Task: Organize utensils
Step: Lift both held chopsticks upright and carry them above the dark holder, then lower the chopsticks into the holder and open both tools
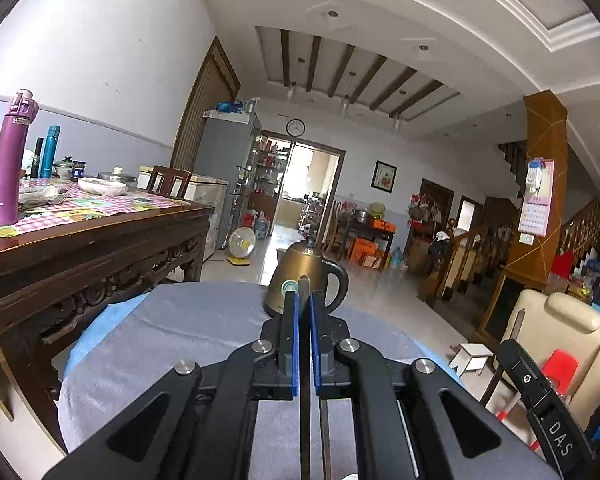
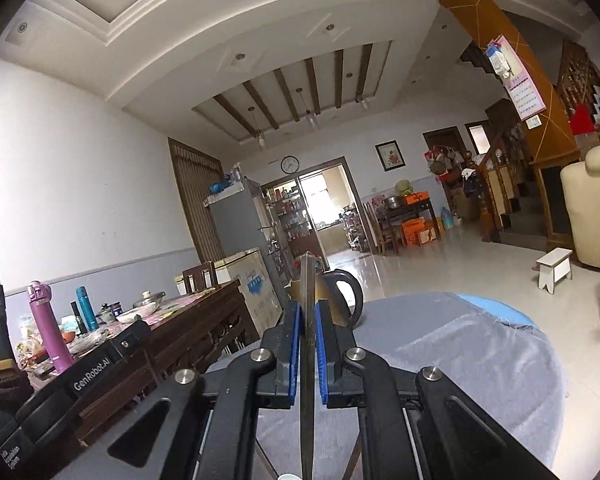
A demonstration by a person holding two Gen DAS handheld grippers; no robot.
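Left gripper (image 1: 304,300): a thin flat metal utensil (image 1: 303,292) is being gripped edge-on between closed jaws, above the grey-clothed bench (image 1: 180,320).
Right gripper (image 2: 308,312): a second slim utensil blade (image 2: 308,280) is being clamped upright between closed jaws over the same bench.
Beyond the tips: a bronze kettle (image 1: 300,276) is being shown standing at the bench's far edge.

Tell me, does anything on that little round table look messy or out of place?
Slightly. The grey cloth sits askew, leaving the blue cover bare along one edge with a frayed hem. The gold kettle stands upright; nothing looks spilled.
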